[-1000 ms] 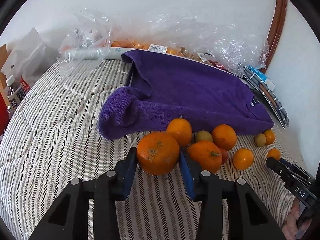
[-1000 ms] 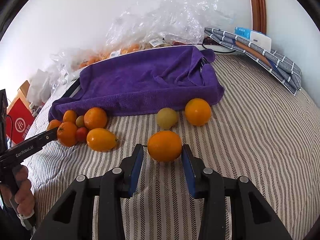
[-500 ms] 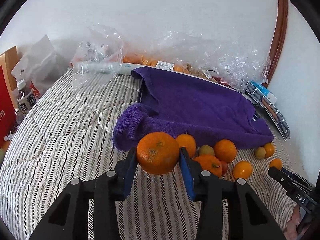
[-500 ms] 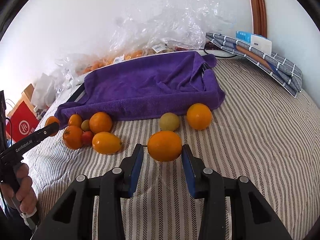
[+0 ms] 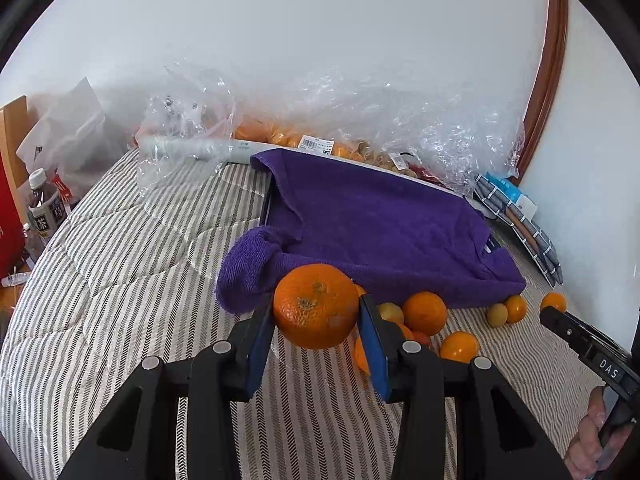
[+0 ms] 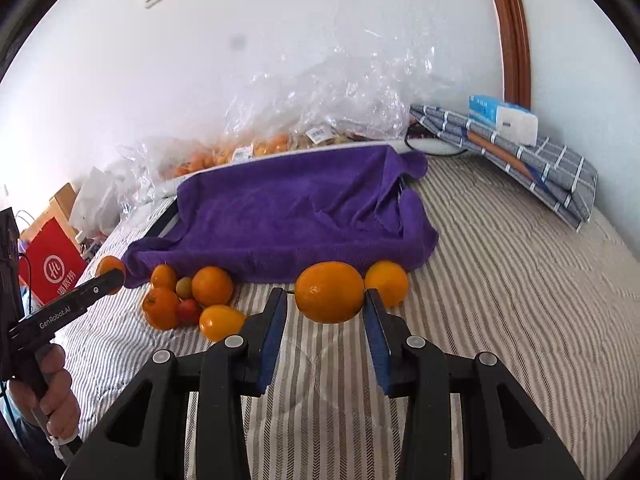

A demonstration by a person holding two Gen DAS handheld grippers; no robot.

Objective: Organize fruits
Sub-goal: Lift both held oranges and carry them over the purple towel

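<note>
My left gripper (image 5: 316,320) is shut on a large mandarin (image 5: 316,306) and holds it above the striped bed, in front of the tray under a purple towel (image 5: 372,224). My right gripper (image 6: 326,312) is shut on a smooth orange fruit (image 6: 329,292), also lifted off the bed before the towel (image 6: 292,208). Several loose oranges and small fruits (image 6: 192,300) lie in a cluster by the towel's front left; one orange (image 6: 387,282) lies behind the right gripper. The left gripper (image 6: 104,280) shows at the left of the right wrist view.
Clear plastic bags of fruit (image 5: 360,136) lie along the wall behind the towel. A folded checked cloth with a blue-white box (image 6: 504,118) sits at the back right. A red bag (image 6: 52,272) and bottles (image 5: 44,212) stand off the bed's left edge.
Both grippers have lifted their fruit up off the bed and drawn back a little; the loose fruit cluster now sits lower and farther in view.
</note>
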